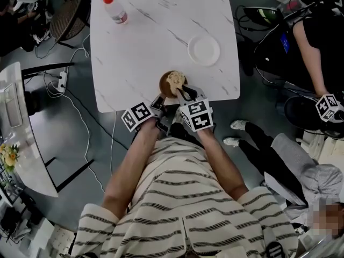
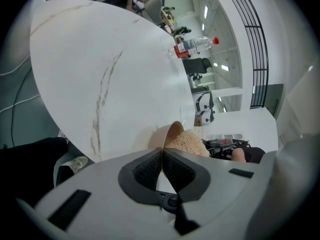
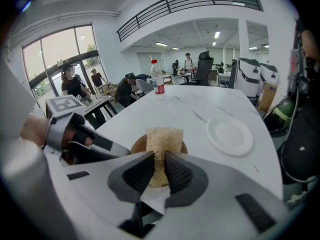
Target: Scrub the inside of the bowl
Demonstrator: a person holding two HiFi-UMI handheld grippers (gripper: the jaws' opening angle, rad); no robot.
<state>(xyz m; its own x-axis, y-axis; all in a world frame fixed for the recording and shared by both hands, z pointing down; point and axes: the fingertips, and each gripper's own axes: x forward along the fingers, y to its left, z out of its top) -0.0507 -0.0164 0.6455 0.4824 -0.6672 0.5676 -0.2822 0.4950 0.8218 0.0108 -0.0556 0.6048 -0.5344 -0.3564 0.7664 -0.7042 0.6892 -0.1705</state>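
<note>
A small brown bowl [image 1: 166, 85] stands near the front edge of the white marble table [image 1: 145, 42]. My left gripper [image 1: 159, 99] is shut on the bowl's near rim [image 2: 174, 131], seen edge-on between its pads. My right gripper [image 1: 185, 94] is shut on a beige scrubbing sponge [image 3: 163, 138], which stands inside the bowl [image 3: 138, 144]. In the head view the sponge [image 1: 176, 79] covers much of the bowl's inside. The sponge [image 2: 189, 143] also shows beyond the rim in the left gripper view.
A white plate [image 1: 203, 50] lies on the table's right side, also the plate [image 3: 229, 134] in the right gripper view. A red-capped water bottle [image 1: 114, 8] stands at the far left corner. Another person [image 1: 317, 52] sits at right. Cables [image 1: 80, 117] run over the floor at left.
</note>
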